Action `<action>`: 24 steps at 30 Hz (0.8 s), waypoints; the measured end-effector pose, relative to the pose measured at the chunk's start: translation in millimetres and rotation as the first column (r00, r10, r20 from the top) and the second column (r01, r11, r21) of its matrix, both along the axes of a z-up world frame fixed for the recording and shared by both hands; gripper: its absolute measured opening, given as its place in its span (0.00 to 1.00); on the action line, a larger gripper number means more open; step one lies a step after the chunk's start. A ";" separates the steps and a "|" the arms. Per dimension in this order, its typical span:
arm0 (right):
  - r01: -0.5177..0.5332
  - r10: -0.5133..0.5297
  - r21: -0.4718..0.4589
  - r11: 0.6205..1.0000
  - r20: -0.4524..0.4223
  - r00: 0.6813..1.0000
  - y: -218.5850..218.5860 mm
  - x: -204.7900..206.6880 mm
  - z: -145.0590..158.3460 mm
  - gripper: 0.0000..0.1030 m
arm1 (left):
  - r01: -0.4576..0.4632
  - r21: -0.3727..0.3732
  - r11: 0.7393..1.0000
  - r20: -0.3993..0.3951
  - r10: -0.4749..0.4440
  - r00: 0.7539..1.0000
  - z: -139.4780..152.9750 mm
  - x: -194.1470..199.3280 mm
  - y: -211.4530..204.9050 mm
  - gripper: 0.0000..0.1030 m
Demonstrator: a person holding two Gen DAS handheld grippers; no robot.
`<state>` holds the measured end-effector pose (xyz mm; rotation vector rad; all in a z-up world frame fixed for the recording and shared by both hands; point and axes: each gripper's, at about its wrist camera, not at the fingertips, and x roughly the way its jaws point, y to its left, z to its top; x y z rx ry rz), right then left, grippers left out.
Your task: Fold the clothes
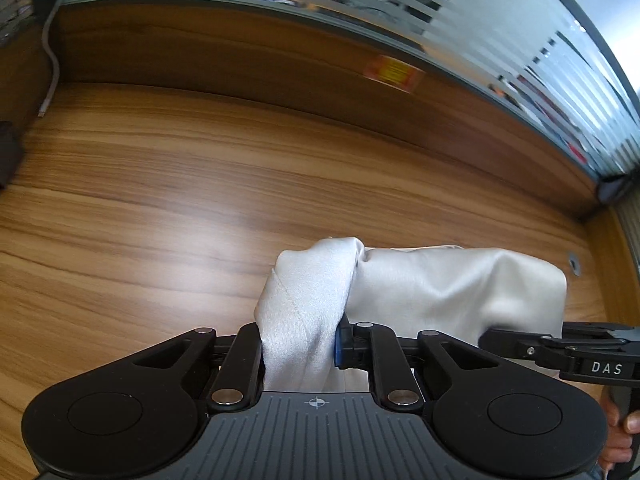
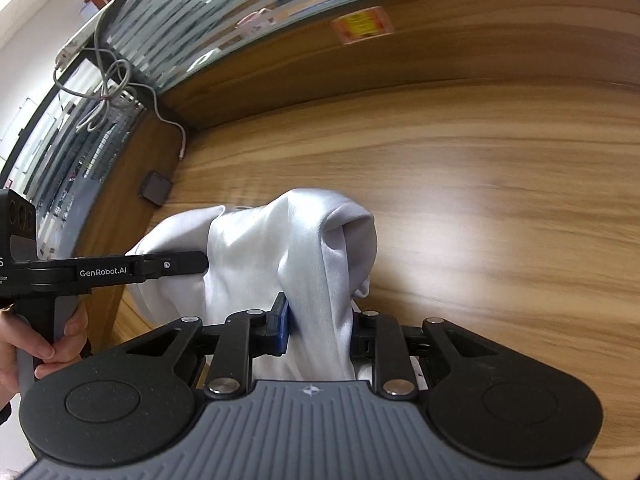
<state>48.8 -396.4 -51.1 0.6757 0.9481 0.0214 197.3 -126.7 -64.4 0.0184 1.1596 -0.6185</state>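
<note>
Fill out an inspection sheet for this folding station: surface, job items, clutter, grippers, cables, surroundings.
Surface: wooden tabletop with a raised wooden back panel; the visible part looks bare.
Job's things: one white satin-like garment, bunched and held up between both grippers.
Clutter: a small dark square object by the left corner; an orange-yellow sticker on the back panel.
Grippers: left gripper shut on the garment; right gripper shut on the garment, each held by a hand.
Cables: a white cable hangs down the corner, with a tangle above it.
Surroundings: striped frosted glass partition behind the table.
</note>
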 end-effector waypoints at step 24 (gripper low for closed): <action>0.085 -0.085 0.003 0.996 -0.014 0.996 97.7 228.1 -26.7 0.24 | -0.055 0.052 0.997 0.041 0.053 0.998 2.9 197.0 91.8 0.16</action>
